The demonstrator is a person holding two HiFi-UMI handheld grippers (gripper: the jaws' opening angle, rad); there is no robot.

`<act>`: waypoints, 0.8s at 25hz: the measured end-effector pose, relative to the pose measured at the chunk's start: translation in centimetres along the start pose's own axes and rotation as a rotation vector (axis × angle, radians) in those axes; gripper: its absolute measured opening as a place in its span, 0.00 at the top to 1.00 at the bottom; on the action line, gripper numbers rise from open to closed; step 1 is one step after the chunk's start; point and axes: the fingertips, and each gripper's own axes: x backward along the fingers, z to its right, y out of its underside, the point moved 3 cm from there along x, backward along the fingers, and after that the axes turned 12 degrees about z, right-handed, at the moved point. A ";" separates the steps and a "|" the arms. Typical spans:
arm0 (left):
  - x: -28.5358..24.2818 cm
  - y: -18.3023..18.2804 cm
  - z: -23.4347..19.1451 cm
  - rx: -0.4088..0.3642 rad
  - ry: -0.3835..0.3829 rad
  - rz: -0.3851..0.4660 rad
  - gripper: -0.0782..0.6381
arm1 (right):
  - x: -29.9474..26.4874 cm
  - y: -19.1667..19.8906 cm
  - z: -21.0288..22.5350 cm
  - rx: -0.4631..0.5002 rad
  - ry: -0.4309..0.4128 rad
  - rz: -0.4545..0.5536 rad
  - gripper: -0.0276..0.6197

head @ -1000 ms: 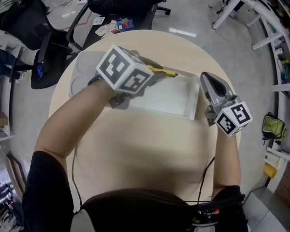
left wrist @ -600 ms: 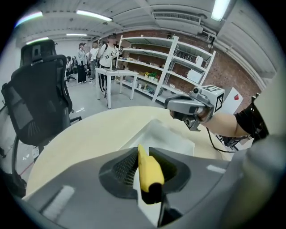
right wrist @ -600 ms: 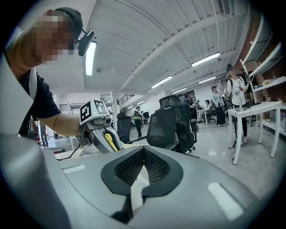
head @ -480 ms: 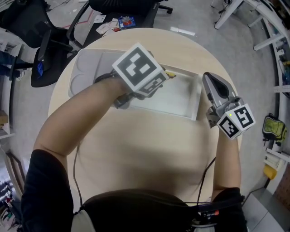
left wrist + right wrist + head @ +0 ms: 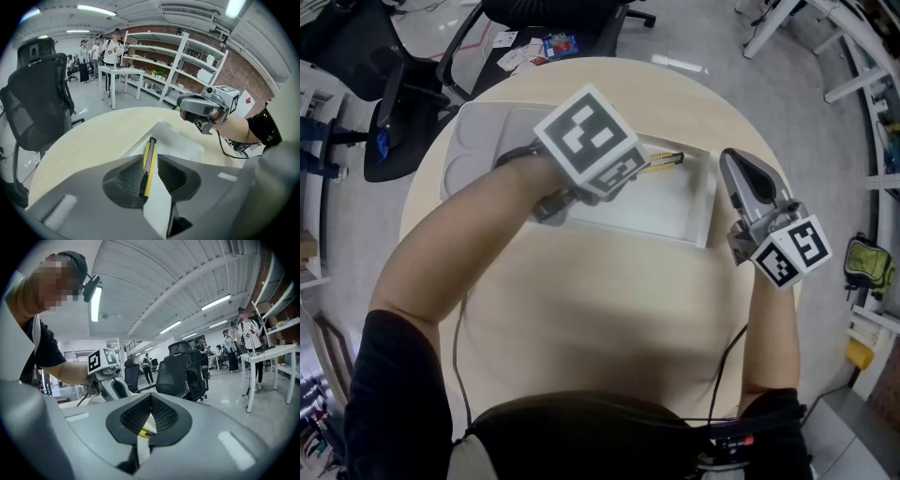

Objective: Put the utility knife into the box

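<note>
My left claw [image 5: 150, 159] clamps the utility knife [image 5: 148, 164] by its handle above the box [image 5: 705, 211]. I judge it light, stiff and slick. My right claw [image 5: 150, 417] is closed and empty.

We find no word, number or brand that we can read. The left marker cube [image 5: 586, 141] and the right marker cube [image 5: 791, 251] carry only black-and-white square patterns, no letters. The print on the blue packet [image 5: 558, 45] on the floor is too small to read.
</note>
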 end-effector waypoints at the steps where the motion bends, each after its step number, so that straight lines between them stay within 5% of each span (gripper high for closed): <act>1: 0.0 0.0 0.0 -0.003 -0.002 0.000 0.76 | 0.0 0.0 0.0 -0.001 0.000 0.000 0.94; 16: 0.4 -0.4 -0.3 0.032 -0.019 0.076 0.78 | 0.2 0.3 -0.1 0.000 0.008 -0.011 0.94; 20: 1.1 -0.9 -1.0 0.059 -0.035 0.135 0.88 | 0.2 -0.3 -0.4 0.008 0.011 -0.023 0.94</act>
